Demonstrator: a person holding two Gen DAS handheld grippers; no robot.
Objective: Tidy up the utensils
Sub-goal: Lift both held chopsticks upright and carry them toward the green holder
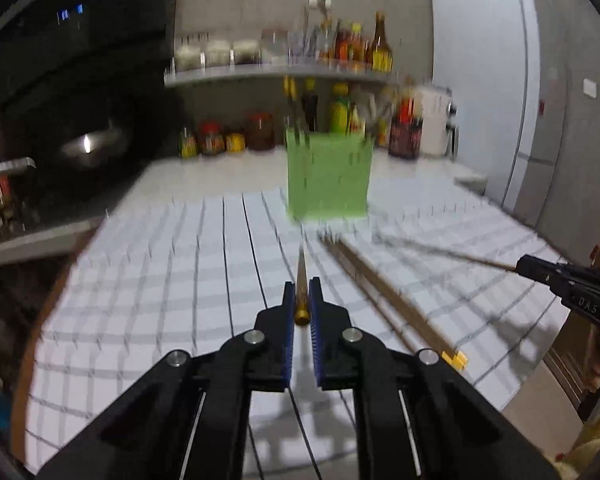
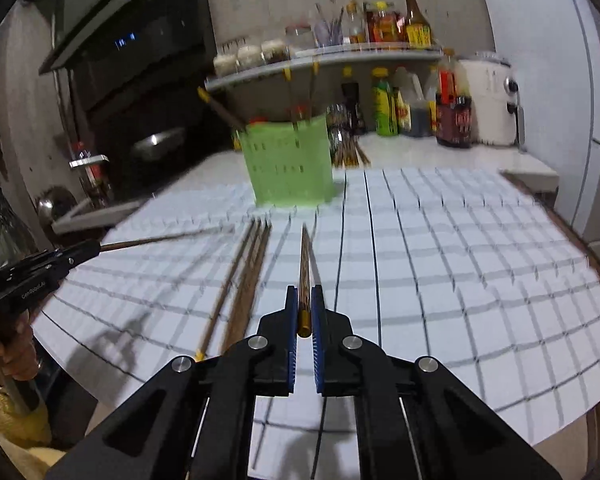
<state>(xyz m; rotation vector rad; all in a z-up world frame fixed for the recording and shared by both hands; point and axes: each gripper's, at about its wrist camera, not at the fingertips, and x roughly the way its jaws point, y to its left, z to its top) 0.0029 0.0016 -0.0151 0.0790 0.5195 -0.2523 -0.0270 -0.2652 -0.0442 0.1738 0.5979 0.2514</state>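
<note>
Pinching a gold-capped brown chopstick [image 1: 301,284] between blue-padded jaws, the left gripper [image 1: 302,300] points toward a green slotted utensil holder [image 1: 327,174] standing on a grid-patterned white cloth [image 1: 160,280] spread over the tabletop. More chopsticks [image 1: 384,300] lie loose on the cloth to its right, one with a yellow end. At the frame's right edge the right gripper [image 1: 540,270], lettered "DAS", clamps another chopstick.

From the right wrist, that gripper's jaws [image 2: 305,304] are pressed onto their own chopstick [image 2: 305,272], aimed at the same holder [image 2: 290,164], which already contains several sticks. Three loose chopsticks [image 2: 244,276] lie to the left. The left gripper [image 2: 76,256], held by a hand [image 2: 8,354], carries partly legible lettering, "GenRobot.AI". Bottle labels on the shelf [image 2: 324,62] are too blurred to read.
</note>
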